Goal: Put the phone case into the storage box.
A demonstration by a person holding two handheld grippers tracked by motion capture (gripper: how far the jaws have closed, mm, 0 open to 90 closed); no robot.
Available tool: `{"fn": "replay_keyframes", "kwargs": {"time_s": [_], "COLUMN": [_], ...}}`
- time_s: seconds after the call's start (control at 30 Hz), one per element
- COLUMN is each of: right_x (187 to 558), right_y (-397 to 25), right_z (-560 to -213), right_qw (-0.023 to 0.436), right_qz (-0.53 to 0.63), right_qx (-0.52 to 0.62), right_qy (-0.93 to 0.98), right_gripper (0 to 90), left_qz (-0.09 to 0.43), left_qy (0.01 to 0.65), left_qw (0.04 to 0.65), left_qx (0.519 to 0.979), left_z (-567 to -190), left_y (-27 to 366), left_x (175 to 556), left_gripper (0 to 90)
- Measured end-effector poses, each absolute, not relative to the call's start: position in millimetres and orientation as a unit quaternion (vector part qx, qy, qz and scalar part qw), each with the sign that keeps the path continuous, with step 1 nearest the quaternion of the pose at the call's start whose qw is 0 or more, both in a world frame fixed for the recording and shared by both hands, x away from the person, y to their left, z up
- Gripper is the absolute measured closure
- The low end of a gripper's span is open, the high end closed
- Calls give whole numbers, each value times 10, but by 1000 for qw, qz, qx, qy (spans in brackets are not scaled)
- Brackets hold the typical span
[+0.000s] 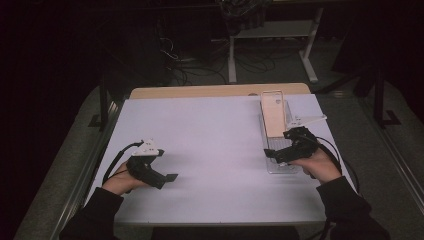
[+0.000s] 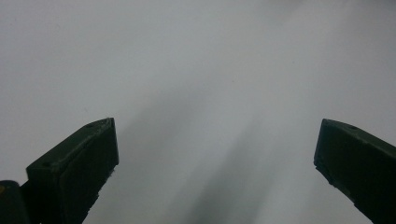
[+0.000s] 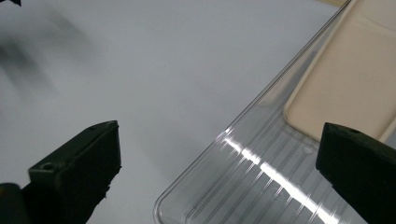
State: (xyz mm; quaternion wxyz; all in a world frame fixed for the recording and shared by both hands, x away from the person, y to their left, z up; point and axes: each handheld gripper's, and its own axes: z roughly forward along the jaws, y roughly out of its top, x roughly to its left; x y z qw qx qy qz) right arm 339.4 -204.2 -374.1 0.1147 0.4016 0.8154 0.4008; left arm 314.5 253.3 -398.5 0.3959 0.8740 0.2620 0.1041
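A clear ribbed plastic tray lies lengthwise at the table's right side. A flat beige phone-shaped slab rests in its far half. My right gripper hovers at the tray's near left corner, jaws wide apart and empty. In the right gripper view the tray's rounded corner lies between the jaws of the right gripper, with the beige slab beyond the right jaw. My left gripper sits low at the near left, open and empty. The left gripper faces bare white surface.
A white sheet covers the table, with a wooden strip showing at its far edge. Beyond it stand a desk frame's legs and cables on a dark floor.
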Motion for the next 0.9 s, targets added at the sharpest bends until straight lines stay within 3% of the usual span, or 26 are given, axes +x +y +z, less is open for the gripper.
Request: {"fn": "replay_keyframes", "kwargs": {"time_s": [0.9], "right_x": [3121], "right_y": [-2107], "right_z": [-3961], "right_qw": [112], "right_qz": [397], "right_qx": [390], "right_qy": [823], "right_gripper": [0], "left_qz": [103], "left_qy": [255], "left_qw": [411], "left_qx": [869], "left_z": [-3885], "left_y": [2528], "left_x": [3147], "left_gripper": [0]}}
